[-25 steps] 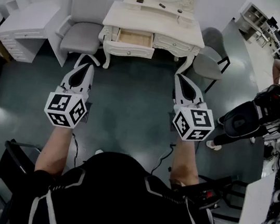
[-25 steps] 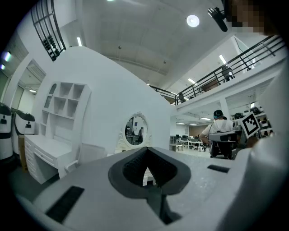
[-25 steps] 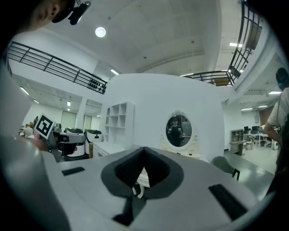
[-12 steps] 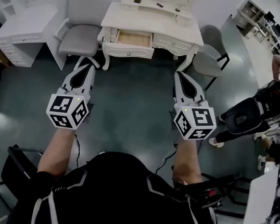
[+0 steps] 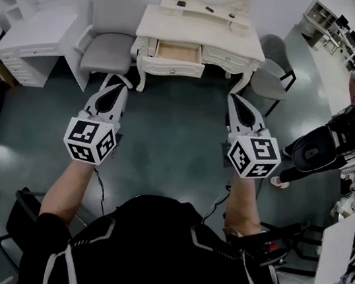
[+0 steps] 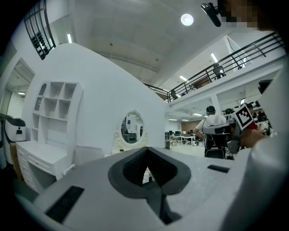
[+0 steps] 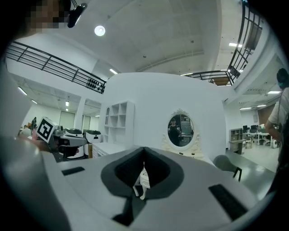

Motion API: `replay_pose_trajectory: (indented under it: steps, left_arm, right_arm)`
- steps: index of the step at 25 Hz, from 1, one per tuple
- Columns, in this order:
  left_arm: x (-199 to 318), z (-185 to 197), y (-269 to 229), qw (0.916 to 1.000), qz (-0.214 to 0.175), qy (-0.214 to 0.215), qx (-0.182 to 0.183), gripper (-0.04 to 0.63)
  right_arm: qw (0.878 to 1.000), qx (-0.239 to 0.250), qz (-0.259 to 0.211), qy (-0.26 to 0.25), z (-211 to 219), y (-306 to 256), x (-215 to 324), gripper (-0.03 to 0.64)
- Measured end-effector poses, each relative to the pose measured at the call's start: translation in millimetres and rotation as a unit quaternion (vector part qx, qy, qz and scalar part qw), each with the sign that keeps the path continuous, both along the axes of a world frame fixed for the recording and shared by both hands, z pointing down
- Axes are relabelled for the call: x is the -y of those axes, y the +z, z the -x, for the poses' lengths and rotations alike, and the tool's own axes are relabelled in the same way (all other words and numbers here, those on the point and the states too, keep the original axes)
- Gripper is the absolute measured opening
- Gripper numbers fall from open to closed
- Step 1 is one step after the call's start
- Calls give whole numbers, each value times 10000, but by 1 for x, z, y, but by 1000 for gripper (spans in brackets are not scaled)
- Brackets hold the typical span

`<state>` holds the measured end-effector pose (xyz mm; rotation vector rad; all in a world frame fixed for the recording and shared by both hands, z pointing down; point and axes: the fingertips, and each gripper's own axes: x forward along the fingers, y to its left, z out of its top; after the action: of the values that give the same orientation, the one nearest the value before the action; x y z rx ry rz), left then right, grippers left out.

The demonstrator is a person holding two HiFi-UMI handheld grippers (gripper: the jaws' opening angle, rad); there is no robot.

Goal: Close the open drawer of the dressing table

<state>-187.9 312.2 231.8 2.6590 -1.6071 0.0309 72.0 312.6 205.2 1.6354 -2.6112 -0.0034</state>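
Open-plan lab hall: a mezzanine railing [image 6: 253,52] is running overhead, desk rows [image 5: 346,38] are stretching away far right of the right tool [image 5: 236,102], a white dressing table [image 5: 200,38] is standing ahead of it.

The left gripper [image 5: 112,79] and the right gripper [image 5: 236,99] are built alike. Each has a white moulded shell that tapers toward the jaws. A dark grey recess [image 6: 135,168] with a ribbed lining is set into the shell behind the jaw tips. In the gripper views a black rectangular slot [image 6: 64,203] is seen in the shell on either side of it. A cube [image 5: 89,142] at the rear of each unit carries black-and-white square markers on its faces. A thin black cable [image 5: 99,191] hangs below each unit. The person wears a black short-sleeved top [image 5: 154,248] with thin pale piping across the shoulders and down the sides.
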Motion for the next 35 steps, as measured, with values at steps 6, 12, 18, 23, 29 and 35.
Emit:
replay_pose_trajectory:
  steps: [6,12,18,23,29,35]
  left_arm:
    - [9,7,14,9997,77,87,-209,5]
    - [37,-5,12,9997,-5,45,-259,3]
    - [89,-31,11,9997,-15,-67,-232,5]
    - [140,-48,5,9994,-80,-272,-214,5]
    - [191,-71,11,9990,11,-423,-161,5]
    - [231,-109,14,9991,81,-402,-96,5]
  right_arm:
    - [9999,22,102,38,21,11,9,5]
    - [10000,57,67,-9,14,13,41,5]
    - [9999,24,14,-170,-9,14,101,5]
    - [9995,18,-75,-302,-30,9,155,5]
    - [9994,41,-20,-345,-58,15,207,5]
    - [9991,73,-15,-425,-89,17,241,5]
